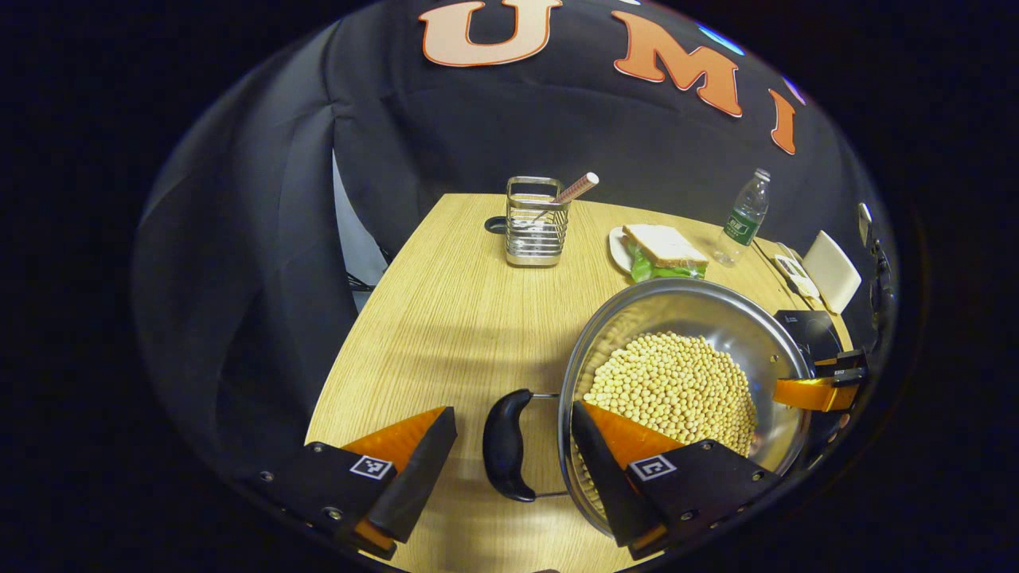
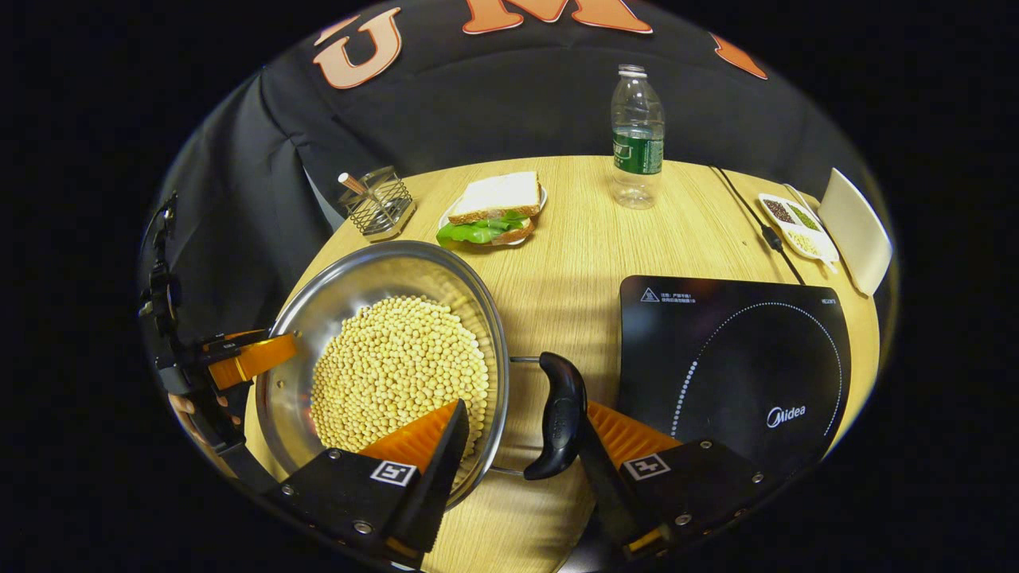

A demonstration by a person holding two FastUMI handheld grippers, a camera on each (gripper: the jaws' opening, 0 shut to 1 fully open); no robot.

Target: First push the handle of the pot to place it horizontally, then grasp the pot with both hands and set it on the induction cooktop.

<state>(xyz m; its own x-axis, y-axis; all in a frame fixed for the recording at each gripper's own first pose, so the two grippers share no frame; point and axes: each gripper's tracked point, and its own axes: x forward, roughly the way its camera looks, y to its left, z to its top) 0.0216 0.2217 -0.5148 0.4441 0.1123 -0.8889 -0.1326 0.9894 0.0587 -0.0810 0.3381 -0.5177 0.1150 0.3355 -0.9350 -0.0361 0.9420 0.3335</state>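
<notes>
One steel pot [image 2: 382,350] of soybeans [image 2: 398,374], with two black handles [image 2: 561,414]. One induction cooktop [image 2: 732,358], one water bottle [image 2: 637,135], one sandwich [image 2: 493,208] on one plate [image 2: 532,229], one wire holder [image 2: 378,203], one seed tray [image 2: 796,223], two tools [image 2: 521,454].

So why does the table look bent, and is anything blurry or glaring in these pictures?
In the left gripper view the fisheye lens bows the table edge, and the pot rim shines softly. In the right gripper view the cooktop edges bulge too and its glossy top reflects light; the soybeans look sharp. Soft shadow bands cross the wood in both.
</notes>
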